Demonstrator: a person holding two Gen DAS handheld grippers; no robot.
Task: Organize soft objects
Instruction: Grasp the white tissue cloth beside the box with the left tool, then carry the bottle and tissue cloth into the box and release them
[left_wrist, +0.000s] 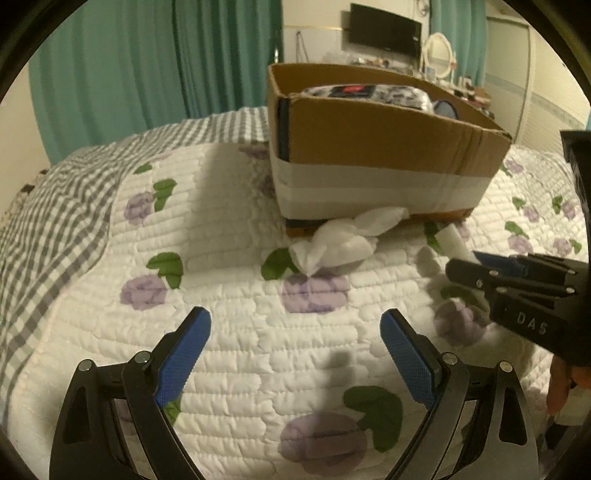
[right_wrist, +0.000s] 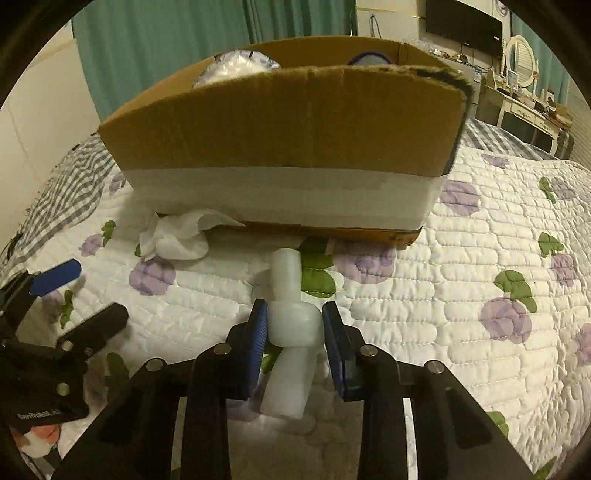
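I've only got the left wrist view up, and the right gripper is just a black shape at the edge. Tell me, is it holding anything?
Observer: Yes. The right gripper is shut on a white knotted foam strip, pinched at the knot between its blue pads.
Operator: Is the strip near the box?
Observer: Its far end points at the cardboard box and stops just short of the box's bottom edge.
Operator: And the crumpled white tissue?
Observer: The crumpled tissue lies left of the strip, with one corner tucked under the box.
Operator: My own gripper?
Observer: The left gripper is open and empty above the quilt.
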